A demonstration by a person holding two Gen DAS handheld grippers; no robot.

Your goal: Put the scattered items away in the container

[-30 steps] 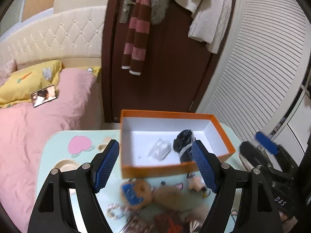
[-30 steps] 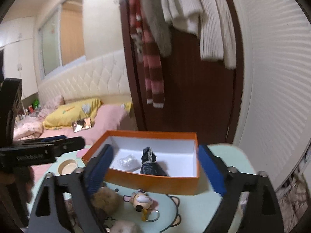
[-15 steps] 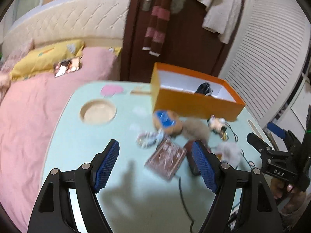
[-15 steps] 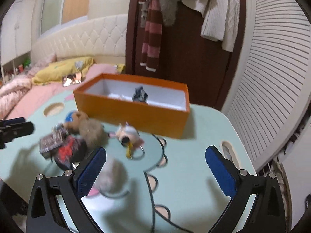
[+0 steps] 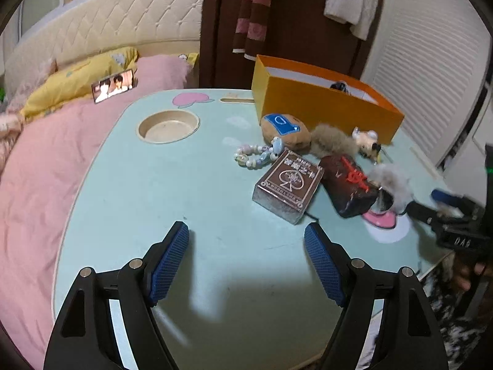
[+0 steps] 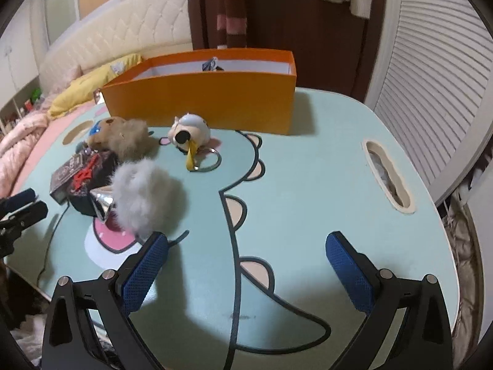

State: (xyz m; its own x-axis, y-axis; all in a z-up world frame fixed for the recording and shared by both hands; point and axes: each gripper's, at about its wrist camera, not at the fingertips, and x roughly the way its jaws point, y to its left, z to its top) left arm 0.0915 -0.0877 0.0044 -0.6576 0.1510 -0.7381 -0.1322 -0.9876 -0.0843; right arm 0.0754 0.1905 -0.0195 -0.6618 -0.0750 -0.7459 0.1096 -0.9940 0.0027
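Observation:
An orange box (image 5: 323,104) (image 6: 200,101) stands at the far side of the mint table, with a dark item inside. In front of it lie a brown plush (image 5: 286,131), a tan fur ball (image 5: 331,143), a small animal keychain (image 6: 191,132), a bead bracelet (image 5: 257,155), a card box (image 5: 288,182), a dark pouch with red characters (image 5: 349,185) and a grey fluffy pompom (image 6: 144,191). My left gripper (image 5: 246,240) hangs over bare table short of the card box, jaws opening, nothing between them. My right gripper (image 6: 246,246) is open and empty, its left finger just right of the pompom.
The table (image 6: 308,185) has a round cup recess (image 5: 168,126) at far left and a slot (image 6: 386,177) by its right edge. A pink bed (image 5: 30,169) borders the left. A dark cable runs off the near edge. Slatted doors stand at right.
Both grippers have pulled back from the orange box and sunk toward the table. The scattered items now lie ahead of the fingers instead of under them.

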